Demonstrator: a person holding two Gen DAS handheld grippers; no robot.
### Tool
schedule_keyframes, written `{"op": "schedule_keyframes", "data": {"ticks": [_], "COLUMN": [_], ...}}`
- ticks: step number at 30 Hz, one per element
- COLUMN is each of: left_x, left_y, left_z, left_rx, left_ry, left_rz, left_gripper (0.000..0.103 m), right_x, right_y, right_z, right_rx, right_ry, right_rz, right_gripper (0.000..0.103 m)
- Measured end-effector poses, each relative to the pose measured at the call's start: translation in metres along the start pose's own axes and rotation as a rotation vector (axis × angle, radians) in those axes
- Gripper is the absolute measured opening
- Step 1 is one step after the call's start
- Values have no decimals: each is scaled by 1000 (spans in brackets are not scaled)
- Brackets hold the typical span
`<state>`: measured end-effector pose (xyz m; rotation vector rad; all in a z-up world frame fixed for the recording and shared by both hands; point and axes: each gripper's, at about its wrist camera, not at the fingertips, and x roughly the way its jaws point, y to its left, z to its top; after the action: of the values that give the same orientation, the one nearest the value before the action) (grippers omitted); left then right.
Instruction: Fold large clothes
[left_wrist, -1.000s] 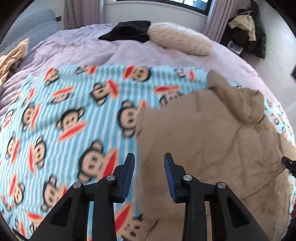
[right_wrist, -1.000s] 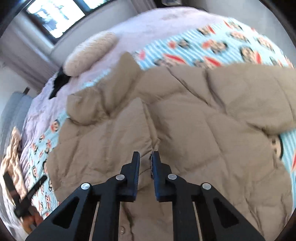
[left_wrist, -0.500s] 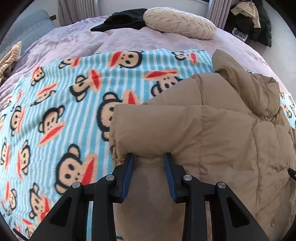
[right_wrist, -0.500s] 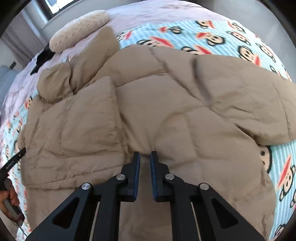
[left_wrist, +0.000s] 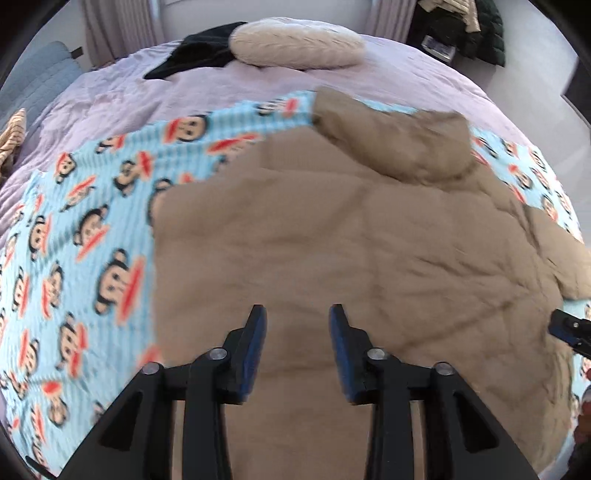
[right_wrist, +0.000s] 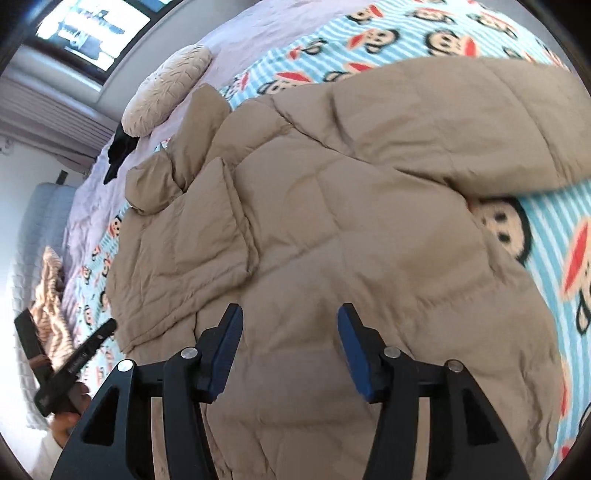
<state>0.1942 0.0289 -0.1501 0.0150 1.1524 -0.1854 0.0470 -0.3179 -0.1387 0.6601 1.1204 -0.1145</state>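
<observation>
**Both grips letting go over the jacket**

The tan jacket lies spread on the monkey blanket across the bed, directly under and ahead of both tools. Its left panel is folded in over the body; its right sleeve is still stretched out, ahead and to the right of the right hand-held gripper. The hood bunches at the far end, well ahead of the left hand-held gripper.

The left hand-held gripper's jaws are opening, with nothing pinched between them; padding shows beneath the gap, not in it. The right one's jaws are opening too, likewise free of fabric.

The step in hand looks like releasing the folded-in side before the next fold. To do it well:

- Lift clear only once the pads are fully off the cloth, so the puffy fill does not drag and undo the fold.
- Take the sleeve next, probably near its cuff, and lay it flat across the body.
- Pinch a seam or hem, not a fat quilted cell, which is likely to slip.

The pillow sits far ahead, out of the way.
</observation>
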Motion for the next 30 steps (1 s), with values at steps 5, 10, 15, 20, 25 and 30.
{"op": "schedule_keyframes", "data": {"ticks": [5,10,15,20,25,30], "left_x": [-12,-8,-3,3,12,19], "left_y": [-53,-90,-127,-161,-180,-196], "left_z": [-14,-17,-14,-11,-13,-18], "left_rx": [45,57,94,133,127,139], "left_ry": [-18,17,29,56,84,118], "left_rz": [-14,-31,14,1,-14,-45], "left_gripper": [92,92,103,103,103,103], "right_x": [-12,-31,-53,-73,-92,-101], "right_y": [-36,-73,-107,-154,-197,-237], "right_z": [-4,0,10,21,30,50], "right_rx": [87,143,181,285,393,506], "right_ry": [25,3,-42,-120,-217,-228], "right_rz": [28,39,34,54,90,149], "right_gripper": [68,80,81,92,103,103]}}
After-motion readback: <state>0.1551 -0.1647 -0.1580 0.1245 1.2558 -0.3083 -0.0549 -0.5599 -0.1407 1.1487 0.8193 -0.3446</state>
